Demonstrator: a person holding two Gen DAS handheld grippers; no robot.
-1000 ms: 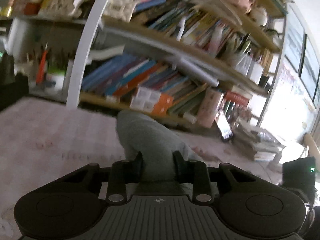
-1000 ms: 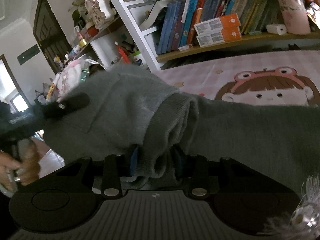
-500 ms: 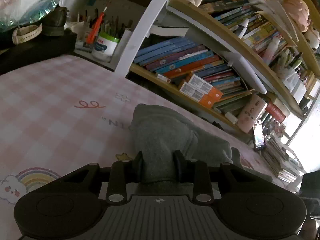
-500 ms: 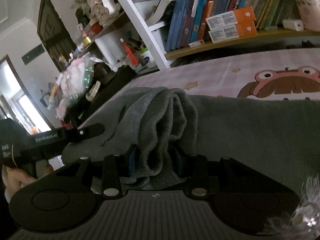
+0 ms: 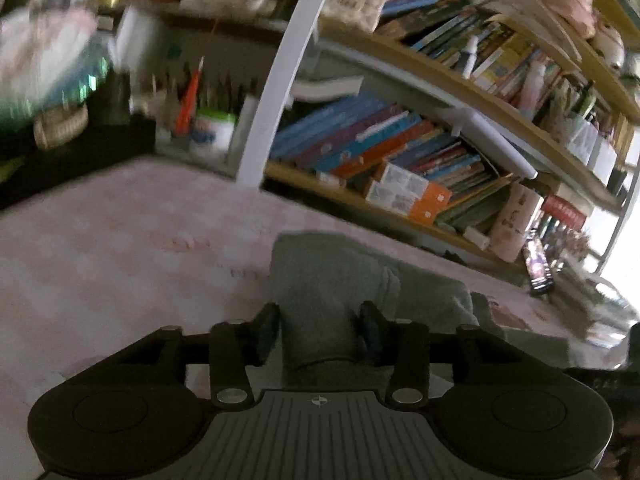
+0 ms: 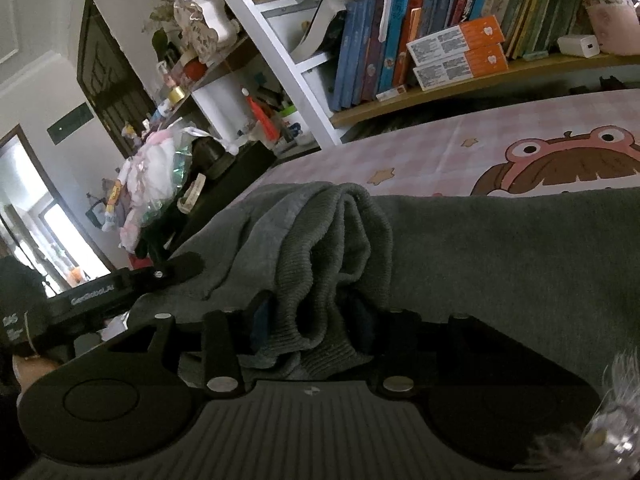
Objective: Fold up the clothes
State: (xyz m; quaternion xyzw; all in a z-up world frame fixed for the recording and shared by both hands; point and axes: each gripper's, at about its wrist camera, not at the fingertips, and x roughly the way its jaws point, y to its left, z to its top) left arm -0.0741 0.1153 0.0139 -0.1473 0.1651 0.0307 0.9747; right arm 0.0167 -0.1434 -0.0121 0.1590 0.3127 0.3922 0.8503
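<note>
Shelf clutter [image 5: 60,80] blurred, perhaps bags.

L wrist cam sits low behind my left gripper [image 5: 318,330], facing slightly down across pink sheet [image 5: 120,248] to bookshelf [image 5: 400,168]. R cam, same low seat, very near grey garment [image 6: 500,264]. Both share garment, sheet, shelf.

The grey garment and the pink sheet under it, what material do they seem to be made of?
Grey garment: looks like a thick knit, probably cotton fleece, matte. Its bunched edge shows fine ribbing, and it folds softly.

Pink sheet: seems a thin woven or printed fabric, matte, lying flat, with a checked pattern and cartoon prints. The exact fibre of both cannot be told.
</note>
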